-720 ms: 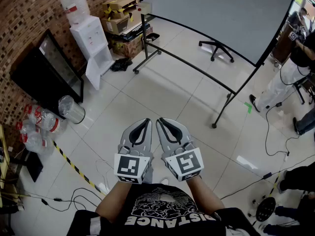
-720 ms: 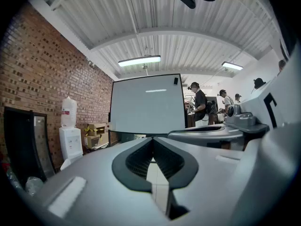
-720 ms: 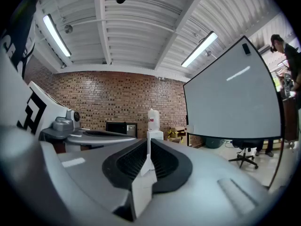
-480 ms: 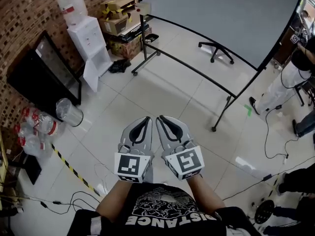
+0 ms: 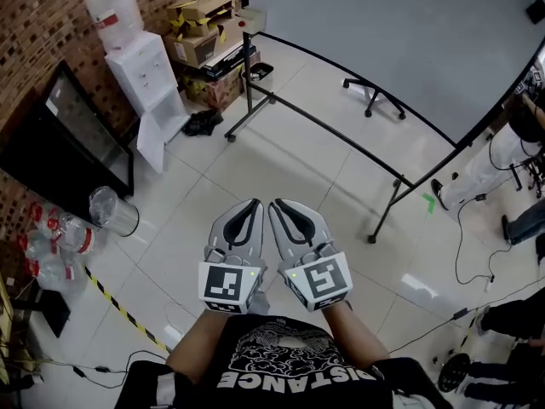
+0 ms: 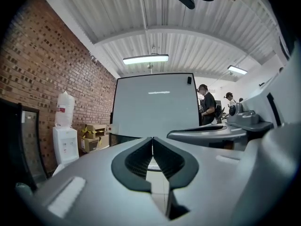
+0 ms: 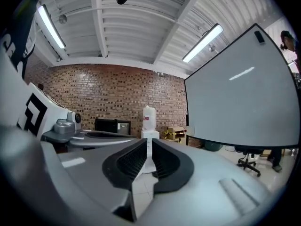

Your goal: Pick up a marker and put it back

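Both grippers hung side by side over the pale tiled floor (image 5: 281, 160). The left gripper (image 5: 255, 204) had its jaws meeting at the tips, empty. The right gripper (image 5: 275, 204) was drawn to a thin slit, also empty. A whiteboard (image 5: 383, 41) stood at 1 o'clock, with a water dispenser (image 5: 145, 75) and cardboard boxes (image 5: 200, 24) by the brick wall (image 5: 34, 24) at 10 to 11 o'clock. Where the marker lay could not be told.

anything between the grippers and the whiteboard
Nothing visible does: only bare floor lies between the left gripper, the right gripper and the whiteboard. Its stand runs along its foot. No marker can be made out.
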{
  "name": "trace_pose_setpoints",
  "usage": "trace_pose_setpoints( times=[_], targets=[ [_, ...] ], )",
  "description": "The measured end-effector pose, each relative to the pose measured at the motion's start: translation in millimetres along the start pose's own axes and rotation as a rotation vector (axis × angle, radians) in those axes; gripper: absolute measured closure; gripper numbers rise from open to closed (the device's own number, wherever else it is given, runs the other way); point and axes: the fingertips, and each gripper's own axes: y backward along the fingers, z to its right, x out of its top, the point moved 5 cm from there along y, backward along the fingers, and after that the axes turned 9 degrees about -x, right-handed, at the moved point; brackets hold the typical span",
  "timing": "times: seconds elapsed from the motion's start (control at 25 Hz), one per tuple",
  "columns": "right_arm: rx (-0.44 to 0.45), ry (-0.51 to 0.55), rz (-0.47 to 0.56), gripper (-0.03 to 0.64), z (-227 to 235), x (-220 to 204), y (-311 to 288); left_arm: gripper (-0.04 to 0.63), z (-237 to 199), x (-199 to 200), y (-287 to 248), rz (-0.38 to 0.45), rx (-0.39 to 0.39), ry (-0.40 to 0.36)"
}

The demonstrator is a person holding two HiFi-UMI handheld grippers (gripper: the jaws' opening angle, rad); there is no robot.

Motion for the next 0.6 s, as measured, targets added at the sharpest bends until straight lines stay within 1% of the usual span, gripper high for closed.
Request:
trace_pose_setpoints(
  times=[0.24,0.36,0.6],
  targets=[
    [-0.004,0.021,-0.017,0.609,-0.4,9.3,-82.0,0.584,-74.6,8.0,-34.8,-0.005,-0.006,0.010],
    [-0.018,0.007,-0.020,0.609,0.8,7.1,-113.8,0.584,-103.0,5.8,-50.2,0.007,-0.024,0.007],
    [-0.047,-0.006,-0.031,0.609,6.8,7.2,-167.7,0.584,-151.8,5.7,-74.7,-0.003,-0.048,0.012]
  ],
)
